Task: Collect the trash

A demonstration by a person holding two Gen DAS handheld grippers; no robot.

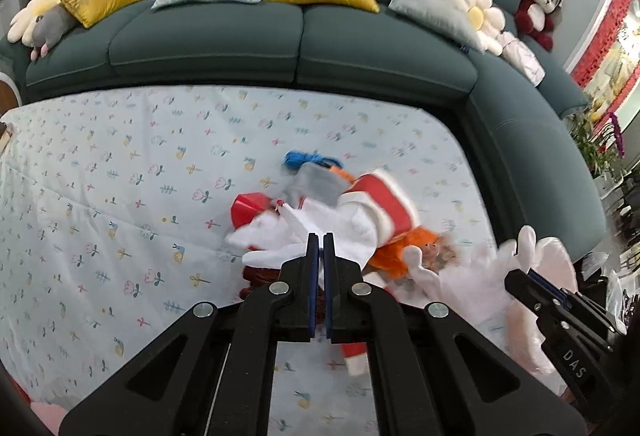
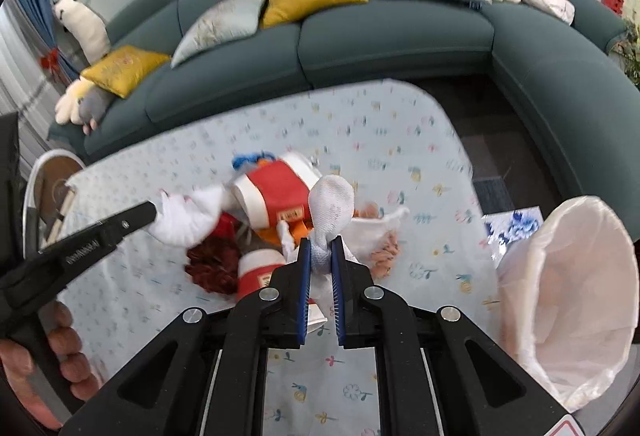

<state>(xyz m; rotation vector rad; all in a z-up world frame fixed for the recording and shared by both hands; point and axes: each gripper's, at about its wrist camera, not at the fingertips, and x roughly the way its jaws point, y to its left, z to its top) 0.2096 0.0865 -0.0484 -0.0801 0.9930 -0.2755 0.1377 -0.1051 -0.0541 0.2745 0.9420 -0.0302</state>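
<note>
Both grippers pinch opposite edges of one white cloth sheet (image 2: 188, 220) that wraps the trash, so the load hangs between them like a sling. The right gripper (image 2: 320, 260) has its jaws clamped on a bunched white corner at twelve o'clock of its view; the left gripper (image 1: 319, 248) has its jaws closed on the cloth's other edge. The red-and-white paper cups (image 2: 276, 195), orange scraps and blue yarn lie bundled over the floral-clothed worktop (image 2: 400, 139). The open pink plastic bag (image 2: 576, 276) waits at three o'clock, probably the destination.
</note>
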